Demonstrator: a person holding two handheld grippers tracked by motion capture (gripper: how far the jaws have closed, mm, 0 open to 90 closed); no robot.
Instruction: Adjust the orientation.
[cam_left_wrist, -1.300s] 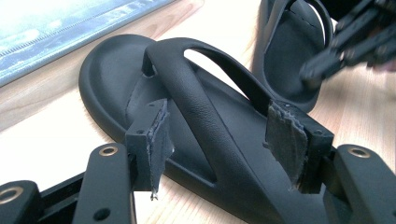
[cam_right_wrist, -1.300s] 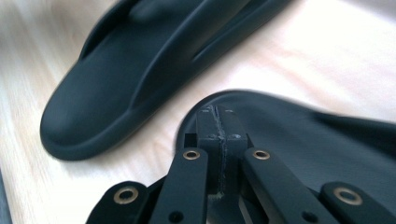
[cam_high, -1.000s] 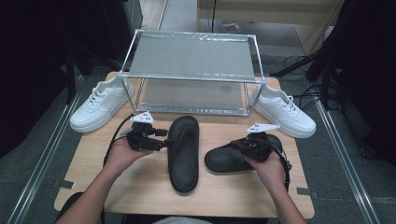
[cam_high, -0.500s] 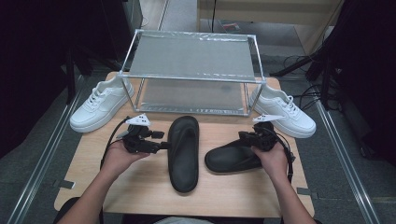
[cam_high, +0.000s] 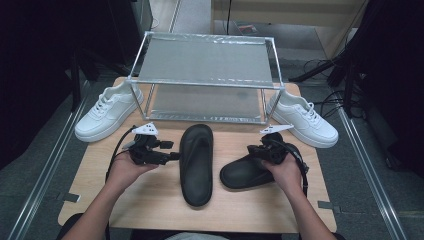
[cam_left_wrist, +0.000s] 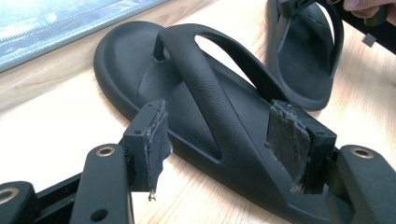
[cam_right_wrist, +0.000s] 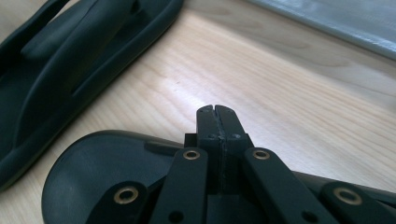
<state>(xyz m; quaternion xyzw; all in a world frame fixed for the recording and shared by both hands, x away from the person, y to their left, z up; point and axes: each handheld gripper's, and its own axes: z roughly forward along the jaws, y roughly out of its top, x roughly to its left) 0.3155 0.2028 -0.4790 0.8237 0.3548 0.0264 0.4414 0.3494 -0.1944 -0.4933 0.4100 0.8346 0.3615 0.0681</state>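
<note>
Two black thong sandals lie on the light wooden surface (cam_high: 150, 210) in front of a metal-framed mesh rack (cam_high: 205, 65). The middle sandal (cam_high: 196, 156) lies lengthwise, its toe end toward the rack. The right sandal (cam_high: 252, 170) lies crosswise just beside it, near the surface's right side.

The left tongs (cam_high: 172, 156) are held level at the left edge of the middle sandal. In the left gripper view the left tongs (cam_left_wrist: 219, 140) stand wide apart, with the near rim and thick strap of that sandal (cam_left_wrist: 201, 102) between the worn pads, which do not press on it.

The right tongs (cam_high: 256, 150) sit over the far end of the right sandal. In the right gripper view the right tongs (cam_right_wrist: 217, 116) are pressed fully together with nothing between them, just above the sandal's (cam_right_wrist: 102, 163) footbed, and their tips point out over bare wood.

A white sneaker (cam_high: 107, 111) stands at the left of the rack, and a second white sneaker (cam_high: 302, 119) stands at its right.
</note>
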